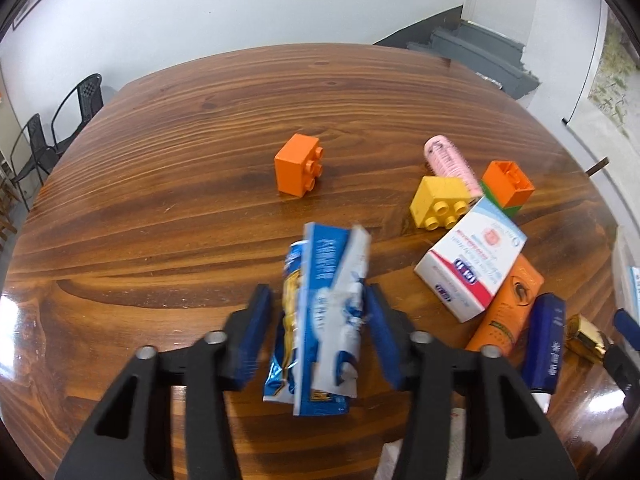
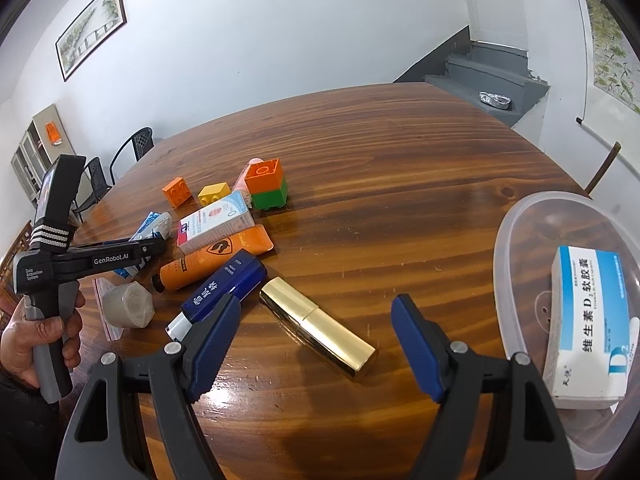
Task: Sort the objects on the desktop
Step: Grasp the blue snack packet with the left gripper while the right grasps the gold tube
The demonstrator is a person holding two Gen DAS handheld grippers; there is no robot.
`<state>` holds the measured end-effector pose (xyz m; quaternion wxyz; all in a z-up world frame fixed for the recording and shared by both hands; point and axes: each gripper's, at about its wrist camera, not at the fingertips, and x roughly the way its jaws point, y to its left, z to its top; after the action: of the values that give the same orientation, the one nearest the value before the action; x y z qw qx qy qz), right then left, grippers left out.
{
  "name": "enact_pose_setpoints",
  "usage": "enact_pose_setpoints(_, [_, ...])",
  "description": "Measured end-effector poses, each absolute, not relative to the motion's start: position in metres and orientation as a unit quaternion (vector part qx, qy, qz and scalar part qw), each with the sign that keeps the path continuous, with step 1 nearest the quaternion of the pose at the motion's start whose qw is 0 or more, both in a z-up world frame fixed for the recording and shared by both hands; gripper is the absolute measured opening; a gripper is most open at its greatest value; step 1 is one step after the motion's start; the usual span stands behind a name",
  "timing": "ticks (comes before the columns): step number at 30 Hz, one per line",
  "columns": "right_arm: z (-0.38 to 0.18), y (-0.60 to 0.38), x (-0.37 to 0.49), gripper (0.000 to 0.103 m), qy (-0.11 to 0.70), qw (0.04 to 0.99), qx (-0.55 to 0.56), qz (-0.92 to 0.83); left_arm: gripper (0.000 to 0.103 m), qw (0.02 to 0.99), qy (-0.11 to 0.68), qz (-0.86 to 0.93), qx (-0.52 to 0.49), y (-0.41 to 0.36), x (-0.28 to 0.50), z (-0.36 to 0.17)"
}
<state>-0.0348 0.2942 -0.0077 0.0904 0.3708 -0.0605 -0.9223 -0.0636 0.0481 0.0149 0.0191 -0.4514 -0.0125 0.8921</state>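
Observation:
A bundle of blue and white sachets (image 1: pixel 324 304) stands between the blue pads of my left gripper (image 1: pixel 318 292), which is shut on it; the lower ends of the sachets reach down past the pads. In the right wrist view the same gripper (image 2: pixel 154 242) is at the left with a hand (image 2: pixel 24 336) on its handle. My right gripper (image 2: pixel 316 304) is open just above a gold lipstick tube (image 2: pixel 318 330) lying on the table, with nothing gripped. A clear plastic tub (image 2: pixel 500 264) at the right holds a blue and white medicine box (image 2: pixel 588 332).
On the wooden table (image 1: pixel 180 200) lie an orange brick (image 1: pixel 299 170), a yellow brick (image 1: pixel 440 202), a pink tube (image 1: pixel 450 160), an orange-on-green brick stack (image 1: pixel 508 184), a white and red box (image 1: pixel 472 264), an orange tube (image 1: pixel 506 308) and a dark blue tube (image 1: pixel 546 344). A white roll (image 2: pixel 128 306) sits near the front left.

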Motion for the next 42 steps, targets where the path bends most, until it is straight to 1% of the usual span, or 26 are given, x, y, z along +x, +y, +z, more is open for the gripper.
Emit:
enact_pose_setpoints(8, [-0.008, 0.294, -0.034, 0.081, -0.063, 0.092, 0.372, -0.921, 0.045, 0.02, -0.026, 0.891, -0.453, 0.044, -0.064, 0.02])
enact_pose_setpoints(15, [-0.009, 0.294, -0.035, 0.081, -0.064, 0.093, 0.374, -0.921, 0.046, 0.02, -0.005, 0.894, -0.448, 0.044, -0.057, 0.028])
enact_pose_setpoints(16, [-0.009, 0.294, -0.035, 0.081, -0.065, 0.094, 0.374, -0.92, 0.048, 0.017, -0.003, 0.895, -0.446, 0.044, -0.054, 0.028])
enact_pose_setpoints(20, [-0.01, 0.294, -0.037, 0.081, -0.066, 0.095, 0.375, -0.92, 0.066, 0.015, -0.009, 0.902, -0.43, 0.038, -0.042, 0.028])
enact_pose_setpoints(23, [-0.01, 0.292, -0.037, 0.081, -0.062, 0.094, 0.377, -0.92, 0.067, 0.017, -0.019, 0.896, -0.444, 0.034, -0.041, 0.021])
enact_pose_setpoints(31, [-0.009, 0.289, -0.04, 0.081, -0.047, 0.088, 0.377, -0.921, 0.067, 0.028, -0.017, 0.9, -0.436, 0.038, -0.039, 0.025])
enact_pose_setpoints(35, [-0.01, 0.29, -0.045, 0.081, -0.051, 0.1, 0.384, -0.916, 0.067, 0.024, -0.021, 0.897, -0.44, 0.037, -0.042, 0.022])
enact_pose_setpoints(42, [-0.016, 0.29, -0.053, 0.081, -0.056, 0.111, 0.4, -0.908, 0.066, 0.019, -0.004, 0.895, -0.446, 0.044, -0.046, 0.01])
